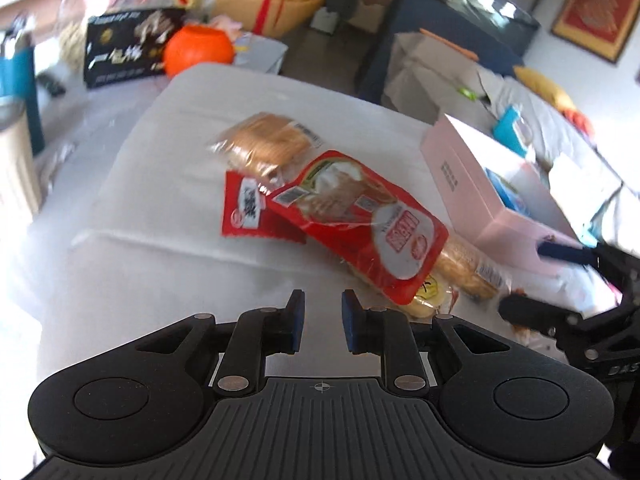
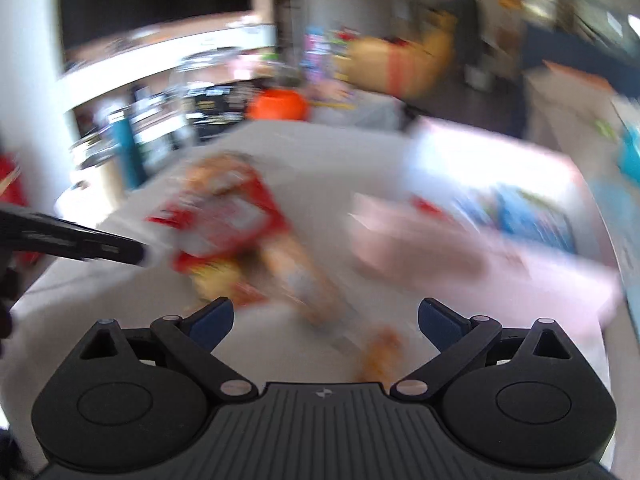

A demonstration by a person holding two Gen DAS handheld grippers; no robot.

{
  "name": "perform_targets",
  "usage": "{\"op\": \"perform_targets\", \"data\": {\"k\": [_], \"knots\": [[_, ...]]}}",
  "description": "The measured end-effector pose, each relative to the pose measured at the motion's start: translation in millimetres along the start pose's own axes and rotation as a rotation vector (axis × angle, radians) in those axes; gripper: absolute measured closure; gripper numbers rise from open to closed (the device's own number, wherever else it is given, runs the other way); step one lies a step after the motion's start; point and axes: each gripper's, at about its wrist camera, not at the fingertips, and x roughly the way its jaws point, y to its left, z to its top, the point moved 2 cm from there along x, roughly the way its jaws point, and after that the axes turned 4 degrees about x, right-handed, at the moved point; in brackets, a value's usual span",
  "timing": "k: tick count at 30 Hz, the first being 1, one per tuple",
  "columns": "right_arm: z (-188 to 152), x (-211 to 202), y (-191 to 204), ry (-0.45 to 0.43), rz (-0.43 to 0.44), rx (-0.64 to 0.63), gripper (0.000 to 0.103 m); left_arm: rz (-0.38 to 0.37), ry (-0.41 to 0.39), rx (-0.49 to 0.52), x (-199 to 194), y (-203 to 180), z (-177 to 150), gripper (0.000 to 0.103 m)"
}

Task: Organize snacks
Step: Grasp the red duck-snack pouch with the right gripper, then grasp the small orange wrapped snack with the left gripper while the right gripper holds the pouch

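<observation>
A pile of snack packets lies on a white bench [image 1: 132, 280], with an open pink box [image 1: 492, 196] as the landmark. Just beside the box, a large red snack pouch [image 1: 360, 220] rests on top of the pile, overlapping a clear-wrapped bread pack [image 1: 264, 144] on its far side and a smaller red packet [image 1: 244, 212]. A clear pack of biscuits [image 1: 468, 268] pokes out from under the pouch, close to the box wall. Inside the box sits something blue [image 1: 508, 196], probably packaging, though blur hides the detail. The left hand-held gripper [image 1: 322, 320] hovers near the pile, jaws drawn together with nothing between them. The right hand-held gripper [image 2: 325, 322] has its jaws spread wide and empty, in front of the box.
</observation>
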Motion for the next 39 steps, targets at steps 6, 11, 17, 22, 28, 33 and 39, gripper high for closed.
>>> {"op": "perform_targets", "data": {"k": [6,11,17,22,28,33,39], "knots": [[68.5,58.5,43.4,0.128,0.126,-0.141,0.004,-0.051,0.027,0.001,-5.4,2.3,-13.6,0.08],[80.5,133.5,56.5,0.311,0.125,-0.156,0.005,-0.024,0.01,-0.036,-17.6,19.4,-19.0,0.08],[57.7,124.4,75.0,0.261,0.005,-0.288,0.018,0.006,-0.005,-0.122,-23.7,42.4,-21.0,0.08],[47.0,65.4,65.3,0.204,0.044,-0.254,0.042,-0.012,0.01,-0.089,-20.7,27.2,-21.3,0.08],[31.4,6.5,13.0,0.16,0.011,-0.071,0.043,-0.083,0.07,0.027,-3.0,-14.5,-22.1,0.08],[0.6,-29.1,-47.1,0.135,-0.117,0.095,0.043,-0.172,0.127,0.117,5.4,-53.5,-23.7,0.08],[-40.7,-31.5,-105.9,0.168,-0.28,0.273,0.043,-0.352,0.184,0.206,20.1,-106.9,-22.4,0.08]]}}
